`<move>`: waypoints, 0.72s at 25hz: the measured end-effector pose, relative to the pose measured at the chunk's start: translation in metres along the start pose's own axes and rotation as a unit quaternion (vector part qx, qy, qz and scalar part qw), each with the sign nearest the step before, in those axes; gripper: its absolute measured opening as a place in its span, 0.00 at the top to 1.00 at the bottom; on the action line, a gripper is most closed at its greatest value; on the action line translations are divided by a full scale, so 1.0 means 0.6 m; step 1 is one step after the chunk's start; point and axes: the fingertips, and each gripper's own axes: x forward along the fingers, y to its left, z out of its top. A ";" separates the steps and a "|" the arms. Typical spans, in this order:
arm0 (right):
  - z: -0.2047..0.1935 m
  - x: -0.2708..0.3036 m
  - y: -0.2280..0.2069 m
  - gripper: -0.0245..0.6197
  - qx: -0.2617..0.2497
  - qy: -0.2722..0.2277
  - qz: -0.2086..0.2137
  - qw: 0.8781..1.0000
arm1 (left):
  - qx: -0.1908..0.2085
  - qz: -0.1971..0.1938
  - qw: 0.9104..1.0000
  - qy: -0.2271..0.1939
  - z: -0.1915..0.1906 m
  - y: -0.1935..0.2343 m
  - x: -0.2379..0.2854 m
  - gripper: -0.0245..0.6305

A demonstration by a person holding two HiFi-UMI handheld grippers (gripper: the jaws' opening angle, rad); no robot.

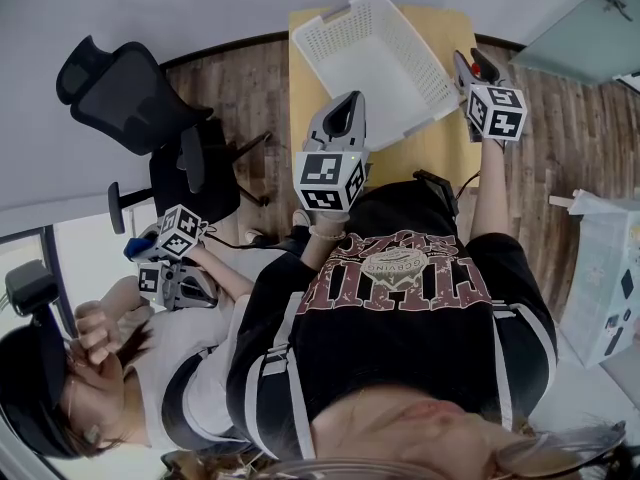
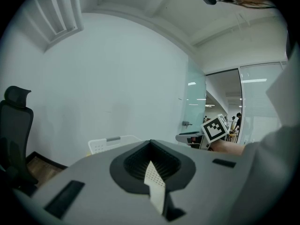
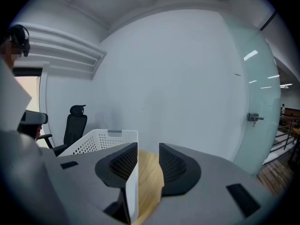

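Grey-shelled, the left claw (image 1: 343, 103) hangs clenched on nothing just short of the white perforated plastic basket (image 1: 322, 56). The right claw (image 1: 466, 60), released and empty, hovers beside the basket's right rim. The basket sits empty on the wooden desk (image 1: 440, 148). It is probably light, stiff but slightly flexing, and best gripped at the rim.

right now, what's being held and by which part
The left gripper clamps the white basket by its perforated side wall; the right gripper straddles the opposite wall, jaws apart.
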 end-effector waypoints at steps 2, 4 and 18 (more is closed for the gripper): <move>0.014 -0.004 0.015 0.72 -0.008 -0.006 0.007 1.000 | 0.000 0.001 1.000 -0.001 0.001 0.001 -0.003 0.89; 0.026 -0.008 0.031 0.73 -0.019 -0.010 0.013 1.000 | -0.001 0.003 1.000 -0.002 0.002 0.003 -0.006 0.89; 0.056 -0.040 0.090 0.86 -0.043 -0.031 0.047 0.997 | -0.001 0.011 1.000 -0.009 0.004 -0.005 -0.017 0.89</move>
